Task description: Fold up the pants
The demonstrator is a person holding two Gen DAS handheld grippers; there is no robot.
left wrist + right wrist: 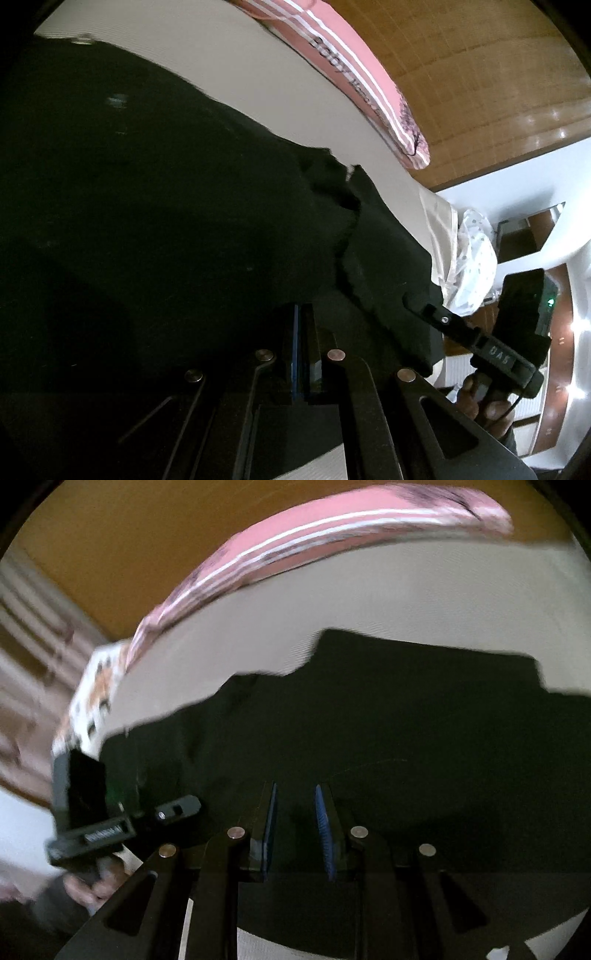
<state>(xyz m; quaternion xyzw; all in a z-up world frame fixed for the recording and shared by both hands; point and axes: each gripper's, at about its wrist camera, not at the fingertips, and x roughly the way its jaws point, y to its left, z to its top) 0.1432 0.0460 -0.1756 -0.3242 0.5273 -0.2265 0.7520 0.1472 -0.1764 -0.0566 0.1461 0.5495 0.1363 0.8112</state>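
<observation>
Black pants (166, 203) lie spread across a cream bed sheet (258, 85). My left gripper (301, 305) is low over them with its fingers pressed together; no cloth shows between the pads. In the left wrist view my right gripper (413, 301) reaches onto the pants' right-hand edge, held by a hand (476, 398). In the blurred right wrist view the pants (406, 720) fill the middle. There my right gripper (296, 787) stands a little apart over them, both blue pad faces showing. My left gripper (181, 808) sits at the pants' left edge.
A pink striped pillow (354, 74) lies along the far side of the bed (332, 602), also seen as the pillow (295, 539) in the right wrist view. Behind it stands a wooden panel (480, 74). White spotted cloth (476, 258) hangs off the bed's corner.
</observation>
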